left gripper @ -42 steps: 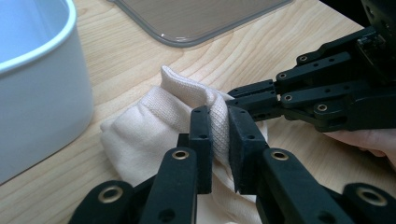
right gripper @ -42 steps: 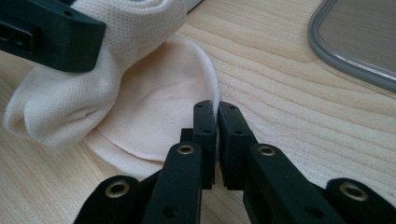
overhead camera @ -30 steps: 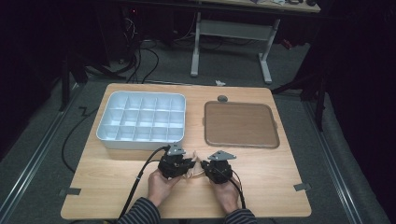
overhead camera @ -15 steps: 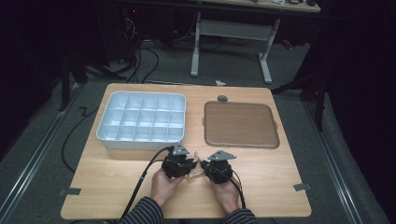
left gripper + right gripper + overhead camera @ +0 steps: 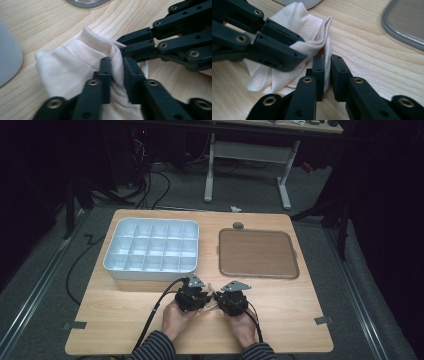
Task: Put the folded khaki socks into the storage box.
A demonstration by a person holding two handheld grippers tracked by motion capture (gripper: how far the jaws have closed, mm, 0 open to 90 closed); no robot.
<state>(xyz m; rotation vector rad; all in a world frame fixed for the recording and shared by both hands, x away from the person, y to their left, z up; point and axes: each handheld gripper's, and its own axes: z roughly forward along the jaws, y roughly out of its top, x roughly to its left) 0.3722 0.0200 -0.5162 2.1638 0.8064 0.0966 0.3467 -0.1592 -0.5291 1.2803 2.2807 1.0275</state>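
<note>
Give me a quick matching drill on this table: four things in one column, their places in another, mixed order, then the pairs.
Things:
1. white compartment box
2. brown tray
3. white sock
4. small grey disc

Places:
A. between the two tools, near the table's front edge
B. far left part of the table
C. just beyond the tray's far edge
D. right of the box

Pairs: 1-B, 2-D, 3-A, 4-C
</note>
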